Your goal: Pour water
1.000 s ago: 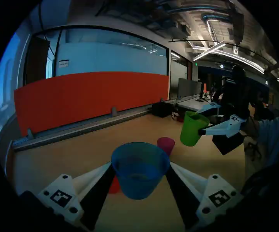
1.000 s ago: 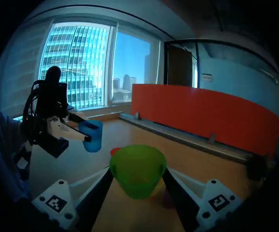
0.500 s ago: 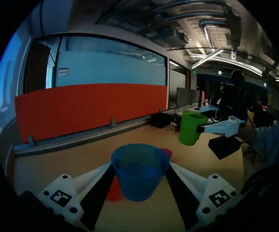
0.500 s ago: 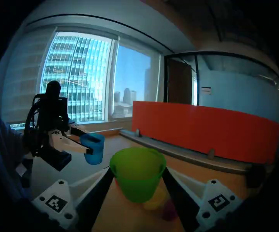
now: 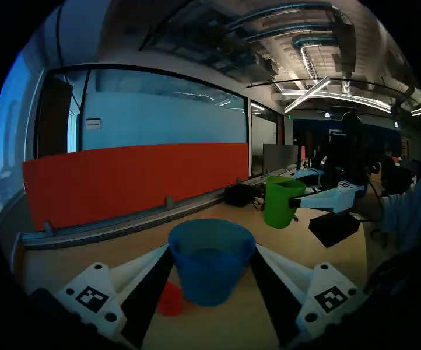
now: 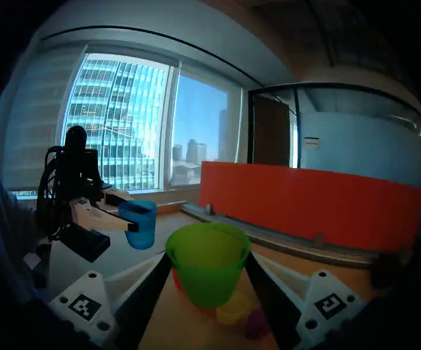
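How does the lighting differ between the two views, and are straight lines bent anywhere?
Right gripper view: strong daylight from the window lights the green cup clearly. Left gripper view: dimmer and bluish, with glaring ceiling lights and the blue cup rather dark. In both, the fisheye curves the top edge of the orange panel.

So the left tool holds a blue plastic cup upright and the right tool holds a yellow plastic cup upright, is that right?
No: the right tool holds a green plastic cup, not yellow, as the right gripper view shows. The left tool does hold a blue plastic cup; both are upright.
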